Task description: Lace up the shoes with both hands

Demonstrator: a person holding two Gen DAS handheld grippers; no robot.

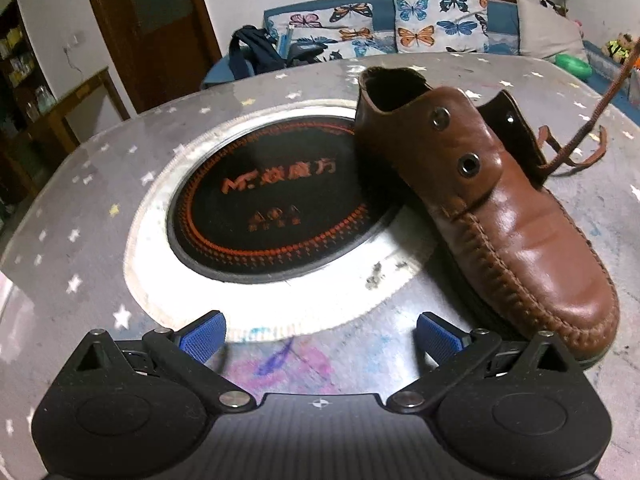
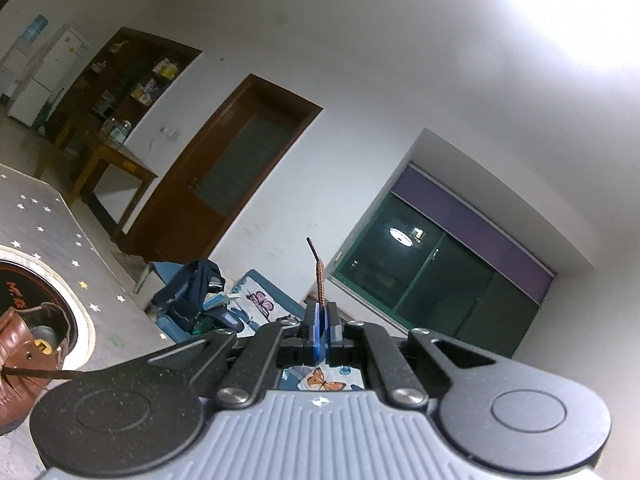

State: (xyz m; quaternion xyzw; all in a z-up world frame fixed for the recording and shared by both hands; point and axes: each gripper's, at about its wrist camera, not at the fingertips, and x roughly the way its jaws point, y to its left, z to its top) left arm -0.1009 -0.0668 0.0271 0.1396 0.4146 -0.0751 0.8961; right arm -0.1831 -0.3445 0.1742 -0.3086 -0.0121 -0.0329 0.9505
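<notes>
Table [image 1: 100, 200]: grey, star-printed, round hob inset; sofa [image 1: 384, 12] behind. Shoe [image 1: 500, 216] right of wide-open left hand-held gripper [image 1: 320, 334]. Right hand-held gripper [image 2: 321, 326] pinches lace [image 2: 319, 276].

My left gripper [image 1: 321, 332]: matte black linkages, silver rivets, ribbed blue pads. My right gripper [image 2: 321, 322] matches, with a grey ribbed housing bearing a crosshair mark.

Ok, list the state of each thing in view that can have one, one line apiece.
Left gripper: open, empty, hanging over the table.
Right gripper: shut on the shoelace, raised away from the shoe.
Shoelace: tip sticks out past the pads; the rest runs taut back to the shoe.
Brown leather shoe: upright on the table, two near eyelets unlaced.
Wooden door: closed.
</notes>
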